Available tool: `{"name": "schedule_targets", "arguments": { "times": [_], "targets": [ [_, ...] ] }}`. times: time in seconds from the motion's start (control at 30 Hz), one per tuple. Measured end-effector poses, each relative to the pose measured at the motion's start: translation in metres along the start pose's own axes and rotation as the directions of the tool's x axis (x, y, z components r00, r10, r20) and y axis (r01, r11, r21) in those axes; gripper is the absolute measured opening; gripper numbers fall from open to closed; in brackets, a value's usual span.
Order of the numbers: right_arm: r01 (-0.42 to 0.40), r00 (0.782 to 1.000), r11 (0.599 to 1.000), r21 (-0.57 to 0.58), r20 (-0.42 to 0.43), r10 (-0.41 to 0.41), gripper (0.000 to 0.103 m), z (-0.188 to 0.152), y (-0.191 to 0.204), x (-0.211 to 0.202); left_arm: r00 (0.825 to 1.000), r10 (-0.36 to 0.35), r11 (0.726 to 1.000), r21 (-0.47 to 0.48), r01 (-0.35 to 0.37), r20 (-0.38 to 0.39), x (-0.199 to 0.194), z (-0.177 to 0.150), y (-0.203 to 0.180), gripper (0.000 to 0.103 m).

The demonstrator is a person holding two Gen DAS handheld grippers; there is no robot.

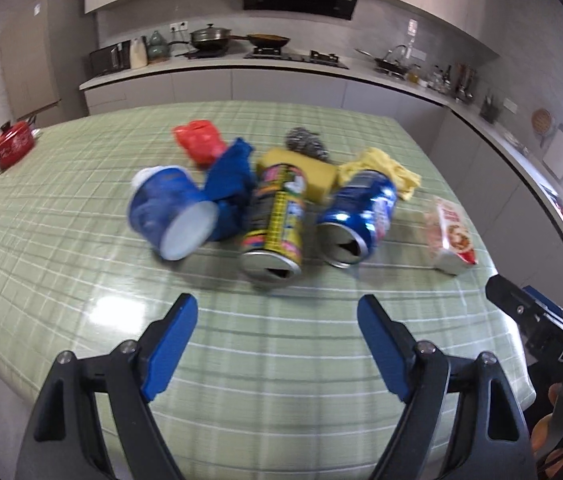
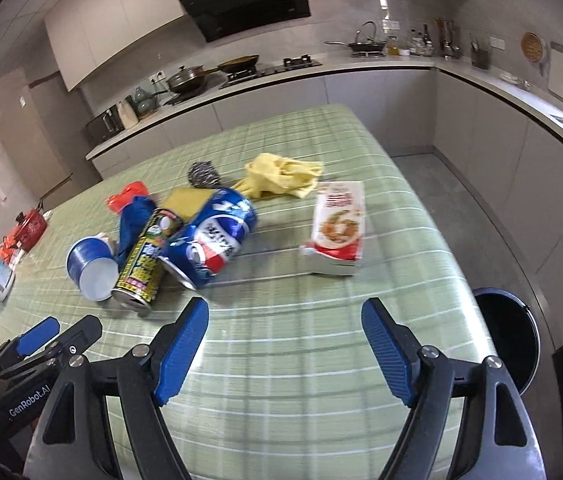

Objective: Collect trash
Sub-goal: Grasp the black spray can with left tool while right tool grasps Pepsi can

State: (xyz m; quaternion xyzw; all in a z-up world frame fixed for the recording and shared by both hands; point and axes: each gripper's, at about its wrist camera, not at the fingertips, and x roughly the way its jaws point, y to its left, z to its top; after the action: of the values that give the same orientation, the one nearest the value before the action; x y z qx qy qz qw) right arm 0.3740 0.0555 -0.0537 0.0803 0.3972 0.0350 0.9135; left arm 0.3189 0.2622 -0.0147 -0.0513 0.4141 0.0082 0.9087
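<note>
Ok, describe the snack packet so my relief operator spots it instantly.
On the green checked table, look near the edge above the dark bin. The snack packet lies flat, apart from the can pile: the only red-and-white wrapper.

Tablecloth: pale green, white and dark plaid lines.
Cup: blue outside, white inside.
Tall can: yellow and black, pink accents.
Soda can: blue, red and white.
Snack packet: white and red.
Cloth: yellow.
Gripper pads: blue on black.
</note>
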Motion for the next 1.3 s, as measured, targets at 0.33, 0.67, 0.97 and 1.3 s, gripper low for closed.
{"name": "schedule_targets", "arguments": {
  "times": [0.33,0.67,0.97,1.3],
  "targets": [
    [-0.039,0.999,0.999,-0.028,-0.006,0.038,0.081,0.028,0.006,0.029,0.998,0.057,0.994,-0.092,-0.057,-0.011,0.019,0.023,0.021,0.083],
    [-0.088,0.995,0.995,-0.057,-0.042,0.085,0.081,0.047,0.007,0.058,0.998,0.048,0.995,-0.086,-0.052,-0.050,0.044,0.035,0.005,0.083],
    [-0.064,0.997,0.997,-0.050,-0.054,0.061,0.081,0.056,0.030,0.079,0.995,-0.003,1.000,-0.004,0.003,-0.096,0.077,0.042,0.004,0.083],
    [0.008,0.997,0.999,0.034,-0.070,-0.006,0.081,0.065,0.048,0.100,0.980,-0.115,0.993,0.012,0.118,-0.161,0.111,0.058,0.021,0.083]
  ]
}}
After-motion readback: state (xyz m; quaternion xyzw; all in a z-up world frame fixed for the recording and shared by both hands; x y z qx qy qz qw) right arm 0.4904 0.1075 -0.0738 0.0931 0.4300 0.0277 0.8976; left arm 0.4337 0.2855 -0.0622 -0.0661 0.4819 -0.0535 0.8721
